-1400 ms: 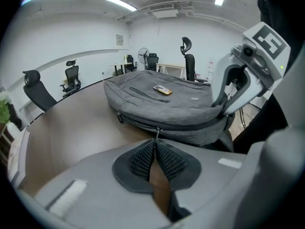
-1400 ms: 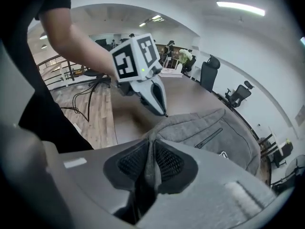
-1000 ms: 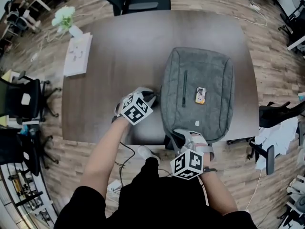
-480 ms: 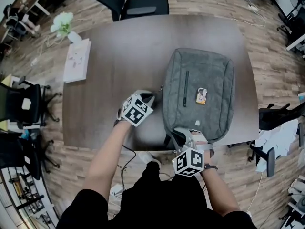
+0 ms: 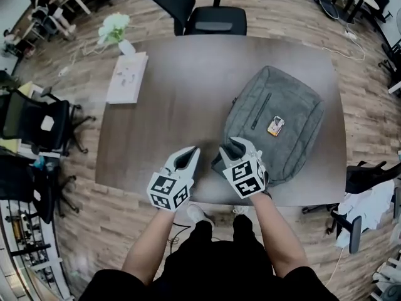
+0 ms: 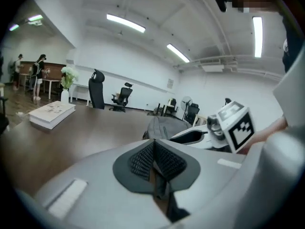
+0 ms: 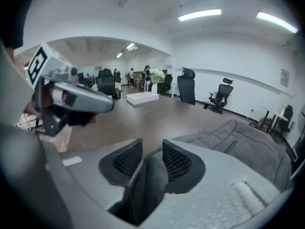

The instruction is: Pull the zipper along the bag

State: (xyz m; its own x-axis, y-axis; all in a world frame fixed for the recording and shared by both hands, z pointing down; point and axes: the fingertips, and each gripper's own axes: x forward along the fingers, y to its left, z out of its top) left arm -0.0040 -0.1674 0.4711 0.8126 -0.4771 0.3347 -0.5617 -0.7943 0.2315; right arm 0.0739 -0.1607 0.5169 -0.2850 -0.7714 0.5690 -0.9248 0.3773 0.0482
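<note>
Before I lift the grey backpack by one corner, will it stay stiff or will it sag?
The grey backpack would probably sag: it lies low and flat, and its fabric looks soft. It seems rather empty, so it is likely light for its size. On the smooth wooden table, it should slide instead of tipping when pushed.

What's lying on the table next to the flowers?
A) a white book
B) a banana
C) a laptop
A: a white book lies flat on the table, right beside the flowers.
</note>
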